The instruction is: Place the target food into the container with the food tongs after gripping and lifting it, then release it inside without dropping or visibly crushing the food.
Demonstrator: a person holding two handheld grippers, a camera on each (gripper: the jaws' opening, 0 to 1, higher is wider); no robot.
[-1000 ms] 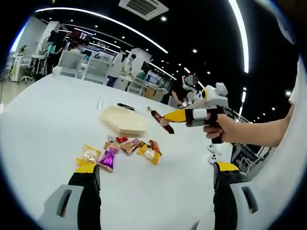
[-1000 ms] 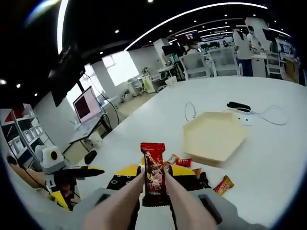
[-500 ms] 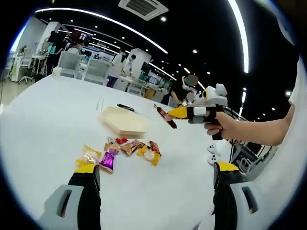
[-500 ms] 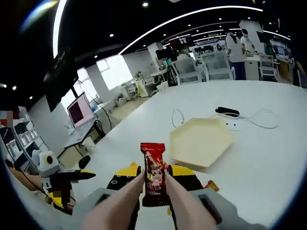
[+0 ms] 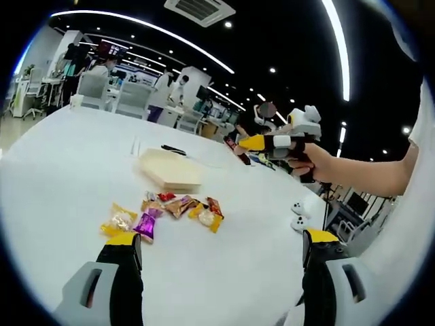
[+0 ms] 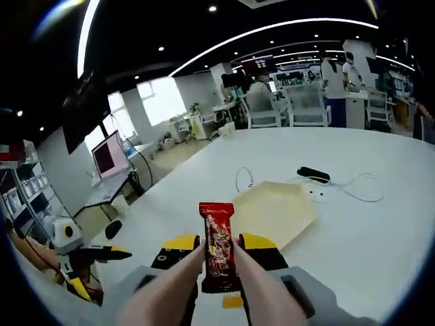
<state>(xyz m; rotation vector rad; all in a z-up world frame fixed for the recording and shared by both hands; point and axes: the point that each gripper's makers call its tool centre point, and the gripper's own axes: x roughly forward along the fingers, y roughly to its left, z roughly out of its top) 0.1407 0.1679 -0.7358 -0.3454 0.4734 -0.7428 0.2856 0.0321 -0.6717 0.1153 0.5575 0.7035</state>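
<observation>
Jaws on red snack bar (image 6: 219,246); label seemingly unreadable

The right hand-held gripper (image 5: 246,145) carried the candy bar (image 5: 237,150) higher.

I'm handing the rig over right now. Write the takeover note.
Right gripper: shut on the red bar, held in the air short of the tray.
Left gripper: open, holds nothing, low over the table, the candy pile ahead of it.
Tray: lies beyond the pile, nothing seen in it.
Done: bar gripped and lifted, wrapper looks uncrushed.
Left: carry it over the tray, lower, release inside.
</observation>
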